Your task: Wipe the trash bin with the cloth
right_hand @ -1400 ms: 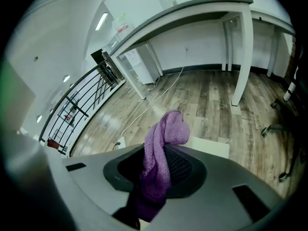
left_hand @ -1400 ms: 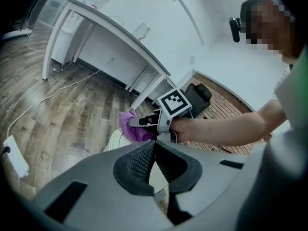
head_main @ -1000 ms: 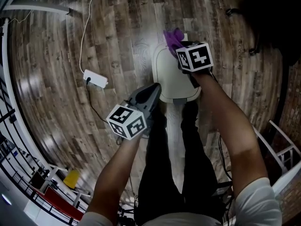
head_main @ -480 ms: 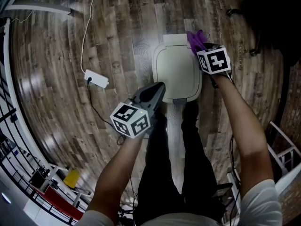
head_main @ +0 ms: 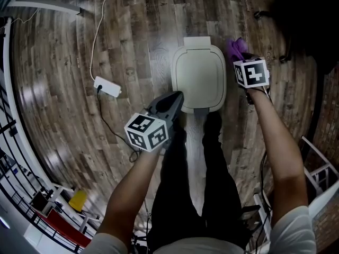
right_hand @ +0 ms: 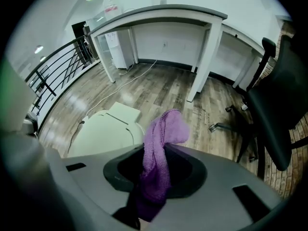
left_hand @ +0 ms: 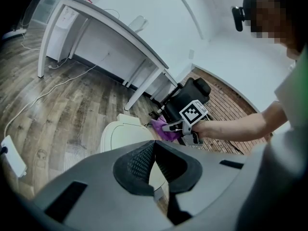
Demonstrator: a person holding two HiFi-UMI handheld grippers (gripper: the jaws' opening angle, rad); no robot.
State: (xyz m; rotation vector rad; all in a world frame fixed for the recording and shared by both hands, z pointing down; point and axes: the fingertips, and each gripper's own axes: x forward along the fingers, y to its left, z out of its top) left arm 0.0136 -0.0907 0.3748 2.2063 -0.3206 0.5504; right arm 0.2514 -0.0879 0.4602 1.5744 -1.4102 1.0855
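1. Standing right over the trash bin (head_main: 198, 75), the person holds the left claw (head_main: 177, 97) closest in. Its jaws are together on nothing, at the bin's near-left corner. I cannot tell whether it touches the bin.
2. The bin sits on the wood floor (head_main: 132, 46) with its lid down, just ahead of the person's feet.
3. The right claw (right_hand: 156, 158) is clamped on a fold of the purple cloth (right_hand: 163, 134), just beside the bin's right edge and off the lid. Whether the cloth brushes the bin's side is unclear.
4. Likely risks: only a narrow fold is pinched, so a hard drag could pull the cloth free. With nothing bracing the bin, a sideways wipe could make it slide or tip.
5. Farther right, an office chair (right_hand: 279, 105) stands near that arm, and a wide sweep could knock it. The power strip (head_main: 107, 87) and the white table (right_hand: 163, 13) lie well apart.
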